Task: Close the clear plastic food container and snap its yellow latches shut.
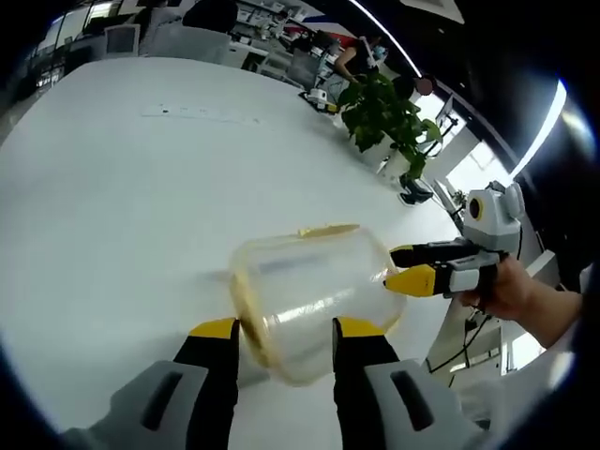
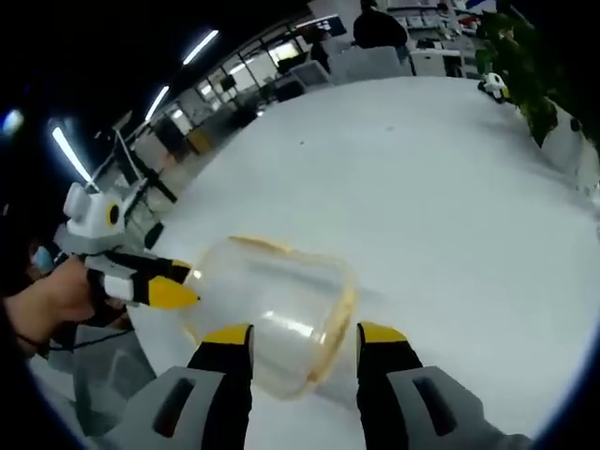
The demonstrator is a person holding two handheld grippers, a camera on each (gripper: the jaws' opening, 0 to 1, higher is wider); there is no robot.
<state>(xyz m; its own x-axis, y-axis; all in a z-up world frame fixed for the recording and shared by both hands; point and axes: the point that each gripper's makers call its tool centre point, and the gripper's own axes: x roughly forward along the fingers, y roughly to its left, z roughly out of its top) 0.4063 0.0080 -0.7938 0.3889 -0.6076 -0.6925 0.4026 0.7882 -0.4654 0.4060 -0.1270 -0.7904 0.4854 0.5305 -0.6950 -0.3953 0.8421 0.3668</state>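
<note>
Bracketing the clear container [image 1: 314, 295] low in frame, left gripper [image 1: 286, 330] stands unclenched, right gripper [image 2: 305, 339] likewise; squeeze evenly onto the yellow rim [image 2: 339, 314].

container [image 1: 314, 295]: clear plastic, glossy, a bit hazy, with soft streaks of light on its rounded walls
latches [image 1: 328, 230]: yellow plastic along the container's rim, smooth
table [image 1: 122, 187]: white top, smooth, matt to a faint sheen
left gripper [image 1: 286, 330]: grey moulded plastic body, matt; black jaws with smooth yellow tips
right gripper [image 2: 305, 335]: the same grey matt plastic, black jaws, yellow tips; white glossy shell on its housing seen from the left gripper view
plant [image 1: 386, 112]: green leaves, lightly shiny
</note>
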